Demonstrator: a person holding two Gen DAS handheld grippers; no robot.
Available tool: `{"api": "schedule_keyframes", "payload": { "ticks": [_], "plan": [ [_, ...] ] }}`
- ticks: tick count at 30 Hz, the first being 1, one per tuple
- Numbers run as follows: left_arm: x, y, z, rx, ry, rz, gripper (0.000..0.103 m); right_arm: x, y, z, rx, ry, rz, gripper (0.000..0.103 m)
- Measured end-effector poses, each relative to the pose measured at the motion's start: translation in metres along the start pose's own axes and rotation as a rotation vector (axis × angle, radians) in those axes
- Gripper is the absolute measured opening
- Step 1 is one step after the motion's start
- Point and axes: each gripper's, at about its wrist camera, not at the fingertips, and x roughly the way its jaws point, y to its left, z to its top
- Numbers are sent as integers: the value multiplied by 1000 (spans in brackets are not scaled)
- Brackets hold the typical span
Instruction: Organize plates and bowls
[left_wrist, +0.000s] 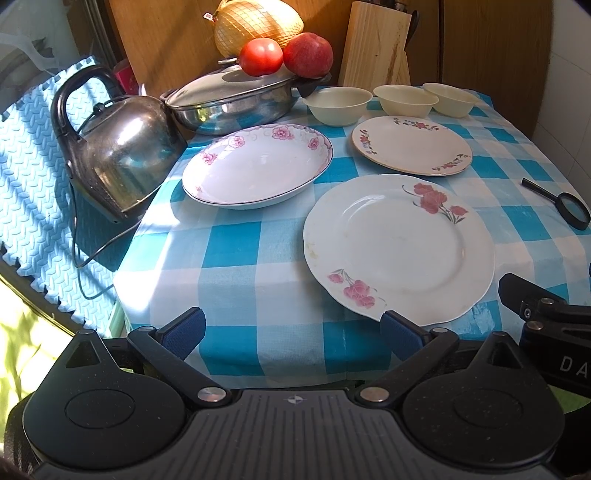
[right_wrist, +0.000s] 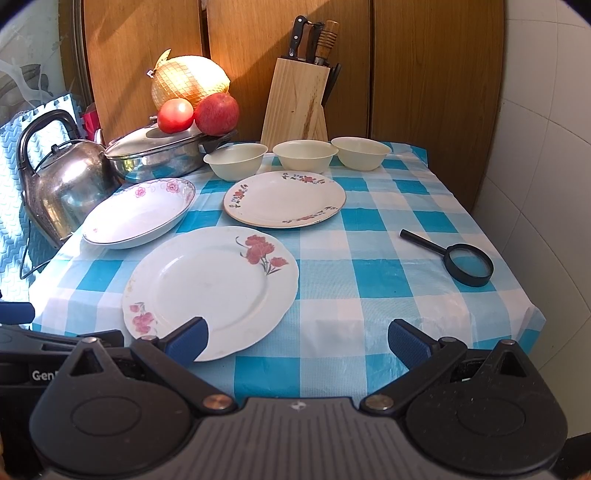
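Blue-and-white checks, floral plates, cream bowls

Checked tablecloth (right_wrist: 369, 258) in turquoise and white; nearest plate (right_wrist: 210, 291) white with red flowers at 1 o'clock, pink ones at 8 o'clock; far plate (right_wrist: 284, 199) cream with red and blue sprigs round the rim; deep plate (left_wrist: 255, 170) white with pink blossoms, thin dark edge. Three bowls (right_wrist: 304, 155) plain cream. Kettle (left_wrist: 122, 162) silver with black handle; magnifier (right_wrist: 465, 262) black; finger pads (right_wrist: 188, 339) blue on black grippers.
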Motion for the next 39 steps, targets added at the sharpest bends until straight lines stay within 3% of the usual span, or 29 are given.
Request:
{"api": "schedule_keyframes", "payload": {
  "ticks": [27, 39],
  "plan": [
    [6, -4, 5, 7, 9, -8, 100, 7, -3, 3, 24, 21, -1, 100],
    [20, -10, 22, 8, 14, -18, 97, 21, -6, 17, 28, 43, -5, 97]
  ]
}}
